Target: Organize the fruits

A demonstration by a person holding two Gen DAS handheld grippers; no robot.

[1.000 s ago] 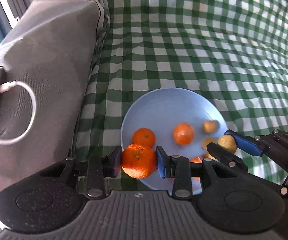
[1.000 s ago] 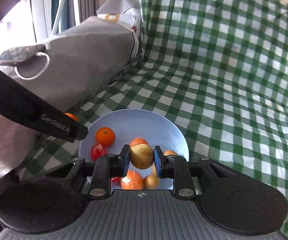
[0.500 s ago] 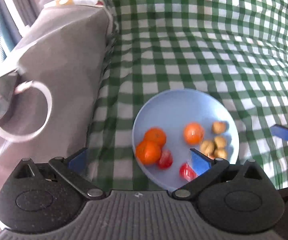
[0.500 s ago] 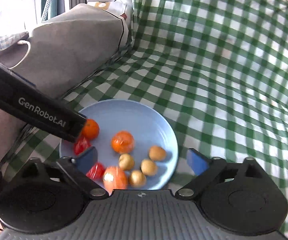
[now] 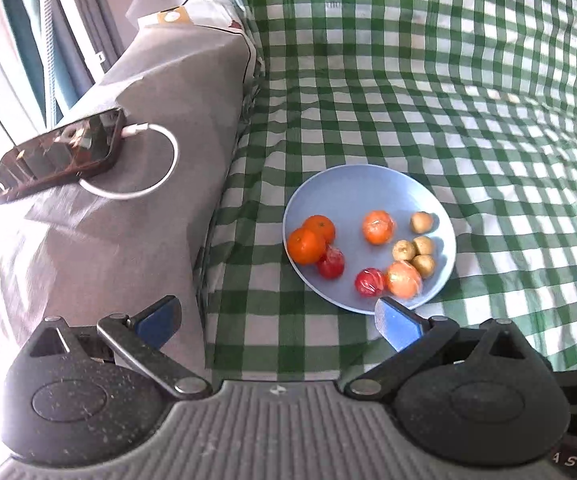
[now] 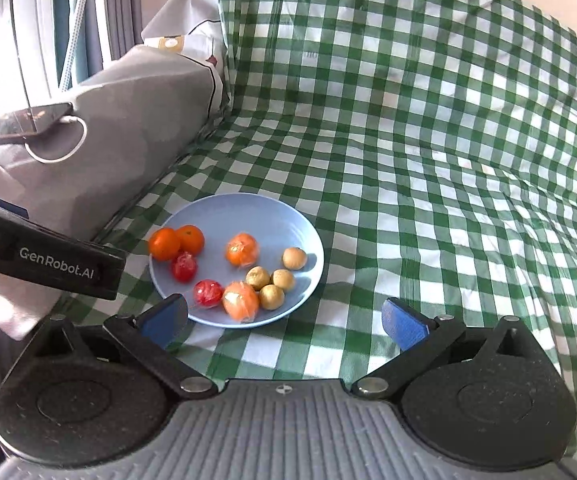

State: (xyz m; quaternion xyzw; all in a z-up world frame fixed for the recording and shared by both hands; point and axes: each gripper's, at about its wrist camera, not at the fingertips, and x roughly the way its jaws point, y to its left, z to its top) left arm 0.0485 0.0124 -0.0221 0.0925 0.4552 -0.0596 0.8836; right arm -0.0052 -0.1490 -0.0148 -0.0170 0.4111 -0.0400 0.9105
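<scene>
Both fruits held 1 second ago now lie on the blue plate (image 5: 368, 184), just ahead of the left gripper (image 5: 276, 322) and right gripper (image 6: 284, 316). Left stands released; right's jaws are opening, empty. Judged: placing done; next calls for withdrawing.

One blue plate (image 5: 368, 188); four oranges (image 5: 306, 245); two red fruits (image 5: 331, 263); four small yellow-brown fruits (image 5: 403, 249).
</scene>
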